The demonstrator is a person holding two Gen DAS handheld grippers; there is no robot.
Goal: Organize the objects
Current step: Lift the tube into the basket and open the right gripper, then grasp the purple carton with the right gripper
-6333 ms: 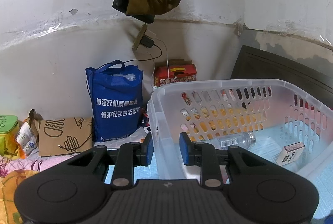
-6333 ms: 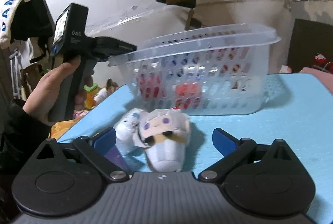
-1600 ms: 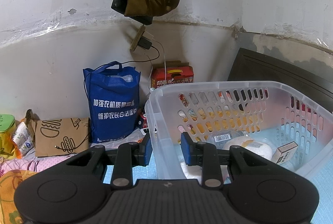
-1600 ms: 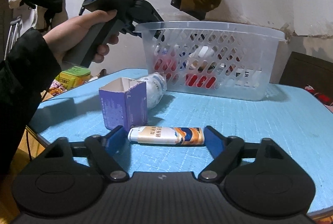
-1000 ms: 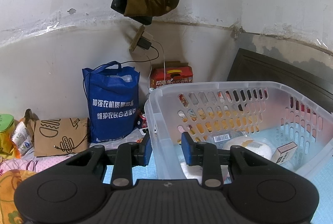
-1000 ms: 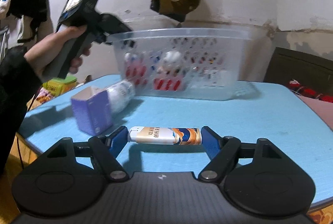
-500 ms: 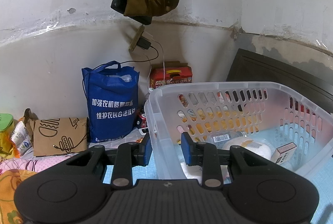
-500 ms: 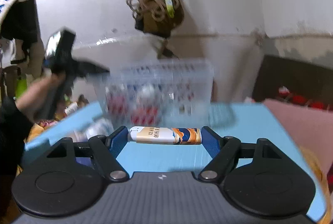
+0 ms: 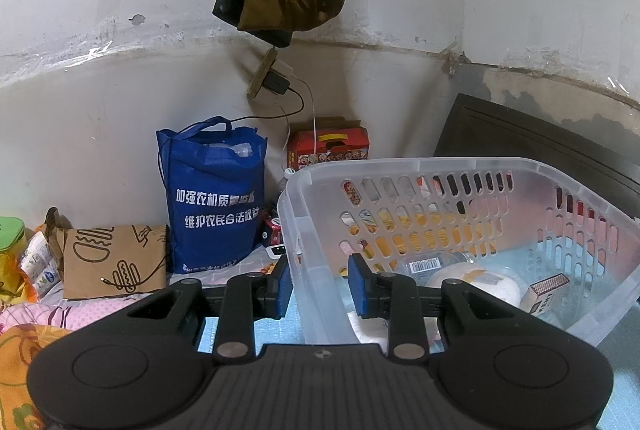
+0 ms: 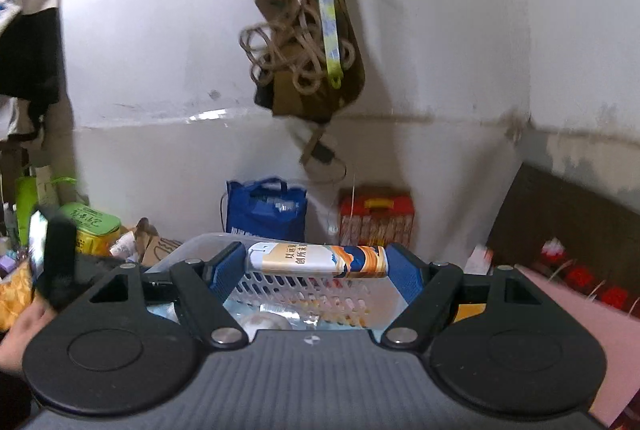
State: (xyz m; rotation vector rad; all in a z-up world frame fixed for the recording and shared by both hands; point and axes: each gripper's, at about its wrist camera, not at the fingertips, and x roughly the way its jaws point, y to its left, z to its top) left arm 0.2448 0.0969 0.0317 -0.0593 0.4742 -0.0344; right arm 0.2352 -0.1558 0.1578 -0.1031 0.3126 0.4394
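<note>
Left gripper [image 9: 316, 284] fingers clamp the basket [image 9: 440, 166] wall; right gripper [image 10: 316, 266] fingers clamp a Chinese-lettered tube [image 10: 318, 260]

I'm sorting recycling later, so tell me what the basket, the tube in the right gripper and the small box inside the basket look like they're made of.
Basket: translucent, slightly glossy plastic; things show through its slotted walls.
Tube, clamped between the right gripper's jaws: smooth printed surface with a sheen, probably plastic or laminate; uncertain.
Small box: matte printed cardboard, judging by its sharp folded edges.
</note>
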